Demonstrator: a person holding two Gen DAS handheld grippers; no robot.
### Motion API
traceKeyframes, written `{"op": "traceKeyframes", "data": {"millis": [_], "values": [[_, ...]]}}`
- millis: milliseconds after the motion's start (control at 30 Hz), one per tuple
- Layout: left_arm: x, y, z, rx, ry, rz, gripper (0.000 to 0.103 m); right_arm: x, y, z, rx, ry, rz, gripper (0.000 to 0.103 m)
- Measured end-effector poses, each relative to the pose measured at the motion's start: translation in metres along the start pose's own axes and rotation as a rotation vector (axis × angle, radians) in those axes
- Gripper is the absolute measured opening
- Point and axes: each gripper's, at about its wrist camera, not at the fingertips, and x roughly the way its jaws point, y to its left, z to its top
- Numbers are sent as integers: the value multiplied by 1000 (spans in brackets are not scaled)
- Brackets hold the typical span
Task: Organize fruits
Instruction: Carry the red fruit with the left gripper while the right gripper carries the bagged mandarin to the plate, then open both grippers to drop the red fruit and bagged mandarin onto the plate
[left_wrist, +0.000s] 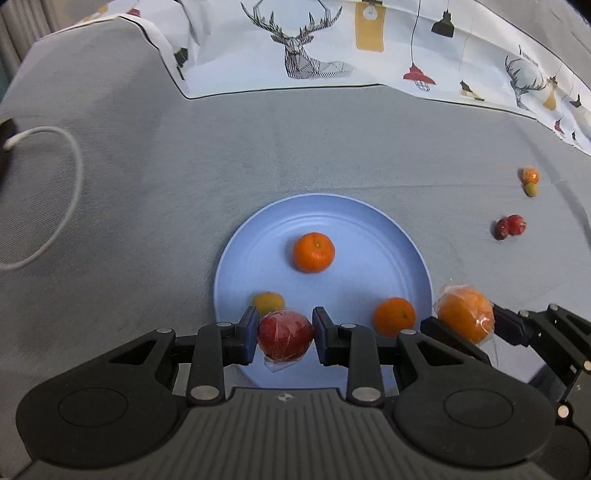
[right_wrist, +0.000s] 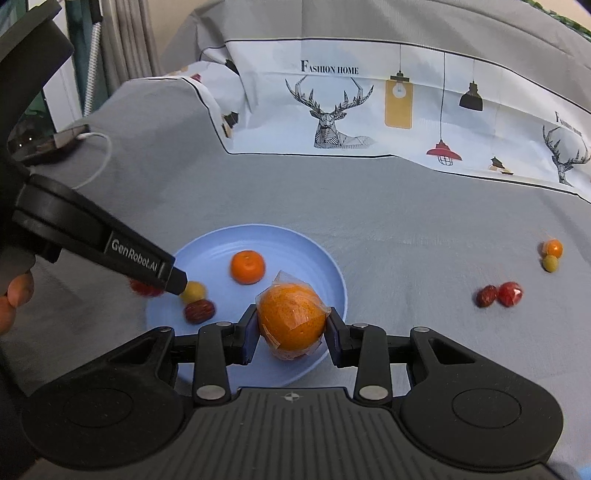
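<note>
A light blue plate (left_wrist: 369, 236) lies on the grey cloth with a tangerine (left_wrist: 314, 252) in its middle. A second tangerine (left_wrist: 394, 316) and a small yellow-green fruit (left_wrist: 268, 302) lie near its front. My left gripper (left_wrist: 285, 336) is shut on a red fruit in clear wrap (left_wrist: 284, 330), held over the plate's near edge. My right gripper (right_wrist: 291, 326) is shut on a plastic-wrapped orange (right_wrist: 288, 314) over the plate's right side (right_wrist: 295, 243). The right wrist view also shows a dark red date (right_wrist: 199, 311) on the plate.
Loose on the cloth to the right lie two small red fruits (right_wrist: 509, 293), a small orange fruit (right_wrist: 553, 247) and a green one (right_wrist: 550, 263). A printed deer cloth (left_wrist: 314, 48) covers the back. A white cable (left_wrist: 70, 177) and a dark device (right_wrist: 48, 142) lie far left.
</note>
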Motion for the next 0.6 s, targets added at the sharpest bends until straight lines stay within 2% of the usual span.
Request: {"op": "traceKeyframes", "data": {"millis": [400,500,567,600], "values": [[46,-13,22,51,19,12,34,48,-12,1,-46,35,1,38],[57,-16,23,84,2,48,36,55,-12,1,-77,52,23,39],[61,-16,25,100,16,77,62,59,-14,3,-77,70,48,42],[59,-13,25,83,19,89,89,59,-14,5,-68,73,58,53]]}}
